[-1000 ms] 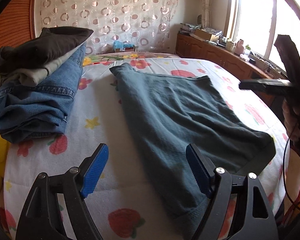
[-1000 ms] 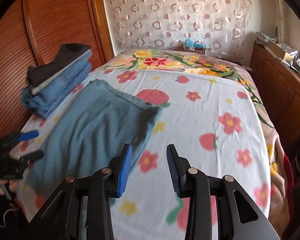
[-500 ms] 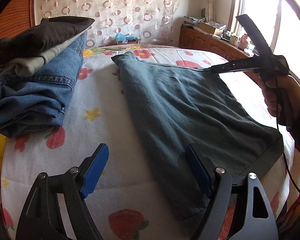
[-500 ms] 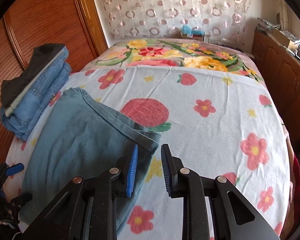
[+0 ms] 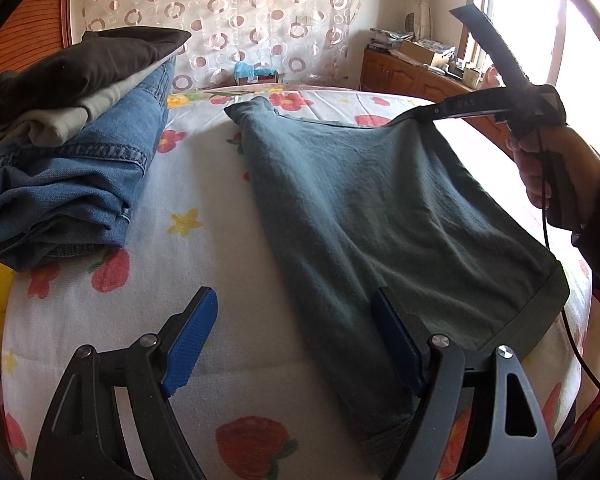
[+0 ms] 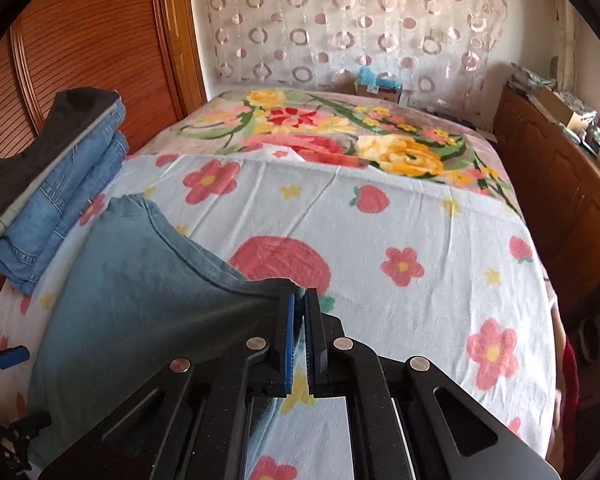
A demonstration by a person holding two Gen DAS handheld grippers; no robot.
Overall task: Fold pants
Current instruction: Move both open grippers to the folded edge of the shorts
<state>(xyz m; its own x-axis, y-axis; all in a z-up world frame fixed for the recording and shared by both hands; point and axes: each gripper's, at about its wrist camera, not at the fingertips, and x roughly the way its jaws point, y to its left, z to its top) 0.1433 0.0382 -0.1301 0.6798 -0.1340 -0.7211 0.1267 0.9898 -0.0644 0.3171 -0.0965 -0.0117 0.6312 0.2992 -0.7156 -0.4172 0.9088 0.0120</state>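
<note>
At the far left of the bed (image 5: 220,184), against the wooden wardrobe (image 6: 80,40), we see a stack of folded clothes (image 5: 72,136): blue jeans at the bottom, a pale garment above them and a dark one on top. Just beside it, on the flowered sheet, we see our left gripper (image 5: 292,344) with its blue-padded jaws standing wide apart and nothing between them; the left pad hangs over bare sheet, while the right one sits over the near edge of the pants. Whether that pad touches the cloth, we cannot tell. The dark teal pants (image 5: 380,216) lie spread flat down the middle of the bed, well apart from the stack, their waistband (image 5: 540,308) at the near right corner. Farther right, our right gripper (image 6: 300,312) has its jaws pressed together on the far right corner of the pants, with cloth pinched between the blue pads and that corner raised off the sheet. In the left wrist view we see a hand (image 5: 540,172) holding this gripper's handle, a cable trailing below it. Beyond stand a wooden cabinet (image 6: 560,184) and a bright window (image 5: 540,32).
</note>
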